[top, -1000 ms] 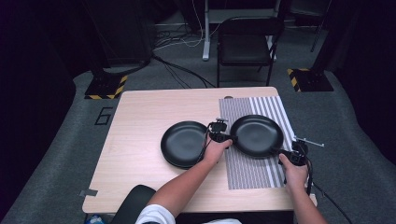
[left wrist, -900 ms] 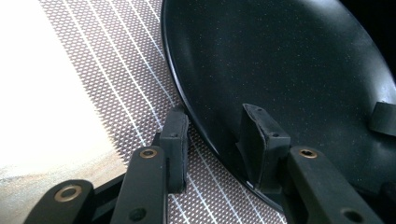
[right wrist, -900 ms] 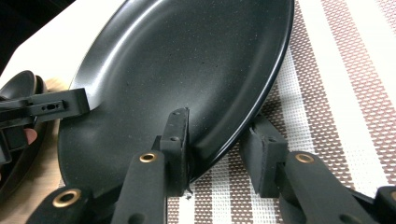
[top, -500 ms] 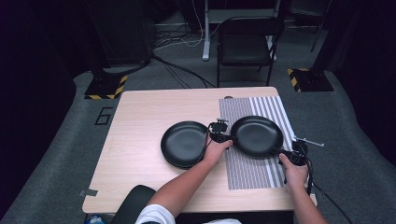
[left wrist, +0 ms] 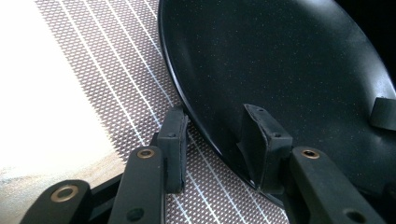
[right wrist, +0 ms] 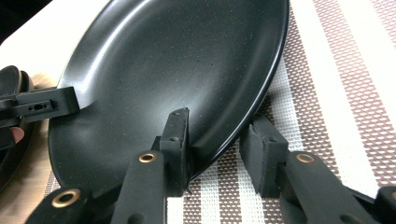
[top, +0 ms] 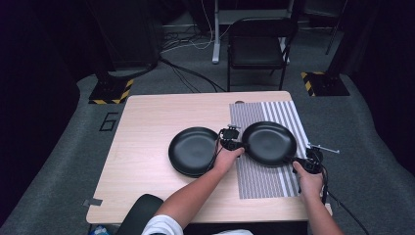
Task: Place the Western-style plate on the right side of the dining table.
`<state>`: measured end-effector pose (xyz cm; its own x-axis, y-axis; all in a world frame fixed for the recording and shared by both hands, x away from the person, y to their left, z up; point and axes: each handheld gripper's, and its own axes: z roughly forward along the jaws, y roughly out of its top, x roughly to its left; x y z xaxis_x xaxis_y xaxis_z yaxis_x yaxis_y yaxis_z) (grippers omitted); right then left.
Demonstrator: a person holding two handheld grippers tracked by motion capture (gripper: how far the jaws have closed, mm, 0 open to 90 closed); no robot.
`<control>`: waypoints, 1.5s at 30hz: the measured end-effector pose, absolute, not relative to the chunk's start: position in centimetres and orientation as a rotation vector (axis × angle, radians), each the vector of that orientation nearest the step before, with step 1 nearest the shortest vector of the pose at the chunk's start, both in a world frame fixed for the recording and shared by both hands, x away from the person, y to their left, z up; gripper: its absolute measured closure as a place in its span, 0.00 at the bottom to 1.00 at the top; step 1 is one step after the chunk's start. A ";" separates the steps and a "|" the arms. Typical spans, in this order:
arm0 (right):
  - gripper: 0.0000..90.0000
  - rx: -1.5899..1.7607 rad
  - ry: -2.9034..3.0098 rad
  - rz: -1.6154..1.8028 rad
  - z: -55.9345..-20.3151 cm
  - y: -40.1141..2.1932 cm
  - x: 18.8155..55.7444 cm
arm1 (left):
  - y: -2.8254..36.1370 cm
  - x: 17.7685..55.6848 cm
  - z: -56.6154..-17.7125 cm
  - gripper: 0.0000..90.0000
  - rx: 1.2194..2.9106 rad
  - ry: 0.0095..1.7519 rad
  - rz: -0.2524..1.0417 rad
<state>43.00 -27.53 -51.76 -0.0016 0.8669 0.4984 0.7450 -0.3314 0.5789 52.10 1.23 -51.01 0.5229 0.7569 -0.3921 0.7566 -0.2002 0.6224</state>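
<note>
Two black plates lie on the table. The left plate rests on bare wood. The right plate lies on a striped placemat. My left gripper is at this plate's left rim, and my right gripper is at its near right rim. In the left gripper view the open left gripper straddles the plate's rim, one jaw outside and one inside. The right gripper is open across the plate's rim the same way, with a gap beside the outer jaw.
The wooden table has free room at its left and far side. A black chair stands beyond the far edge, with cables on the grey floor. The left plate's edge lies close to the right plate.
</note>
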 end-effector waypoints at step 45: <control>0.65 1.820 1.734 1.290 -46.7 -26.5 41.0 | 5.3 51.6 -47.9 0.55 1.836 1.188 0.082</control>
<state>41.02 -26.55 -46.73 -0.1413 0.9130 0.3828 0.6292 -0.2157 0.7467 51.61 5.26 -47.92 0.5327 0.7497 -0.3927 0.6882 -0.1137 0.7165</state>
